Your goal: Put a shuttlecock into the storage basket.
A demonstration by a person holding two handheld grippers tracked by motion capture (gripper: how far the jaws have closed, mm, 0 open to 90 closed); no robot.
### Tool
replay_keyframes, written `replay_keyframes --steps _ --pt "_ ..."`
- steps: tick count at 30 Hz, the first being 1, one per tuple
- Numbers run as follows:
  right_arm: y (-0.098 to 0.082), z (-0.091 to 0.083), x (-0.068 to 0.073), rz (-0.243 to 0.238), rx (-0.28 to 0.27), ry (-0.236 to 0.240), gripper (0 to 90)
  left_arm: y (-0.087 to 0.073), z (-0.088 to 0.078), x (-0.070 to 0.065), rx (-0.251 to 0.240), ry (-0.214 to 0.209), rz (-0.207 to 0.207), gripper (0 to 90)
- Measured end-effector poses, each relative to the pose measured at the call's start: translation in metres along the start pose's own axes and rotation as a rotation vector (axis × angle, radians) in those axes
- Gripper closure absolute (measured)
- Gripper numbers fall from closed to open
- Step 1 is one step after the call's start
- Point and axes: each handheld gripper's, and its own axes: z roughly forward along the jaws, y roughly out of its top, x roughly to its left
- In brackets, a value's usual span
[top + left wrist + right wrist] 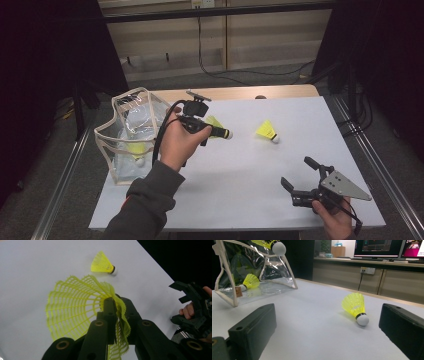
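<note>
Two monitors (387,248) glow on a desk behind a wall socket (367,270).

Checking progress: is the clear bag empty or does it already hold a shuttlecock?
Not empty: the bag holds one yellow shuttlecock, seen lying inside through its clear wall.

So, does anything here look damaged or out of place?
Yes. The left gripper is shut on the skirt of a yellow shuttlecock, and the mesh looks crumpled where the jaws pinch it. Another shuttlecock lies on its side on the white table, apart from the clear bag.
</note>
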Motion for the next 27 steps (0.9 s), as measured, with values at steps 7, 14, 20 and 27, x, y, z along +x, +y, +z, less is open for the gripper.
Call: replay_keyframes --steps 7,14,20,27 --pt "0.000 0.000 0.001 -0.003 0.001 0.005 1.0 0.004 -0.007 -0.004 0.004 0.001 0.003 83.9" --pt "-0.001 -0.001 0.000 -0.002 0.003 0.001 1.0 0.005 -0.013 -0.003 -0.001 0.006 -0.003 84.0" --pt "-0.001 -0.001 0.001 -0.006 0.004 0.005 1.0 0.007 -0.017 -0.002 0.000 0.015 -0.001 84.0" --pt "-0.001 -0.001 0.000 -0.008 0.004 0.004 1.0 0.011 -0.027 -0.005 -0.002 0.028 0.001 84.0"
